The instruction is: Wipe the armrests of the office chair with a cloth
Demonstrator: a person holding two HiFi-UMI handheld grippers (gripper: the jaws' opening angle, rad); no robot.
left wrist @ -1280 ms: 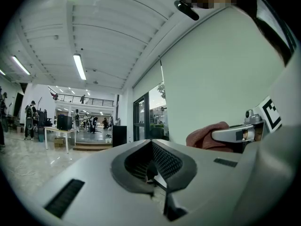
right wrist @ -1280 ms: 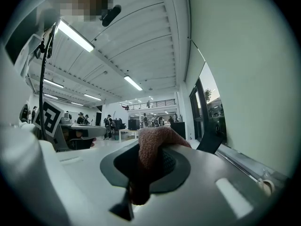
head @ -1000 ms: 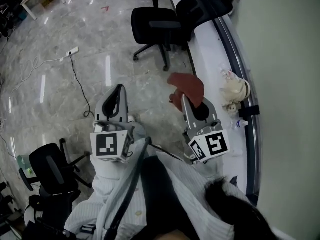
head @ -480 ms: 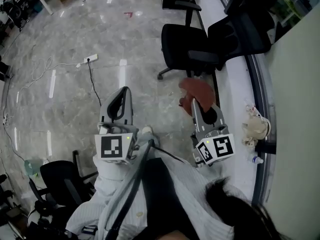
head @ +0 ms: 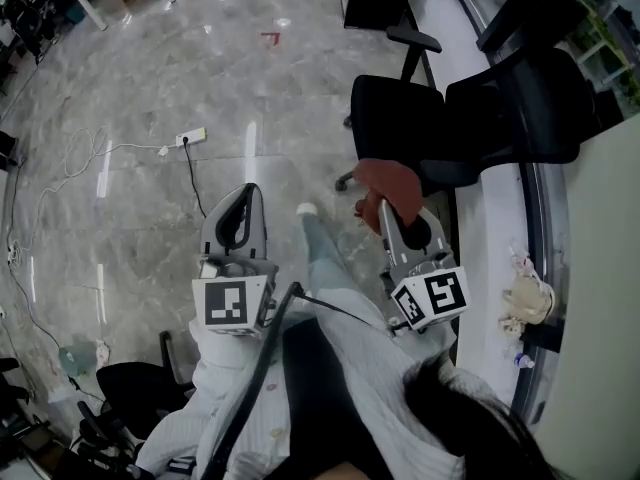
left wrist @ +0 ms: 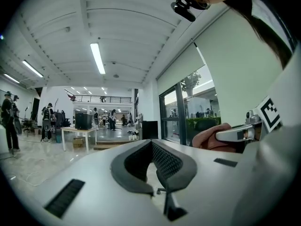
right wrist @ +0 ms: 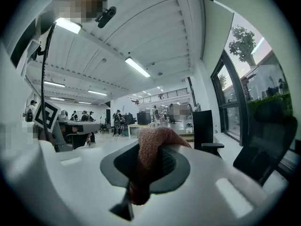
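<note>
Head view looks down on 2 tools held out over a shiny grey floor (head: 130, 88). The right hand-held gripper (head: 390, 206) is pinching a cloth (head: 388, 180). The cloth is reddish brown and all bunched up. It covers the tips and flops over them like a soft lump. Right gripper view shows it close up: it looks knitted and a bit fuzzy, with 1 fold squeezed tight between the dark pads and a rounded hump sticking up above them. A thin bit of it hangs down into the gap below.

The cloth is up in the air, near a black office chair (head: 400, 118). From above it sits just in front of the seat edge. The chair has a wide black back (head: 520, 108) and a black armrest (head: 415, 38) on its far side. In the right gripper view an armrest shows to the right of the cloth, farther off and not touching it.

The left hand-held gripper (head: 243, 196) is well apart from the cloth. Its pads are pressed together with nothing between them.

A white power strip (head: 190, 137) lies on the floor with its cord trailing away
</note>
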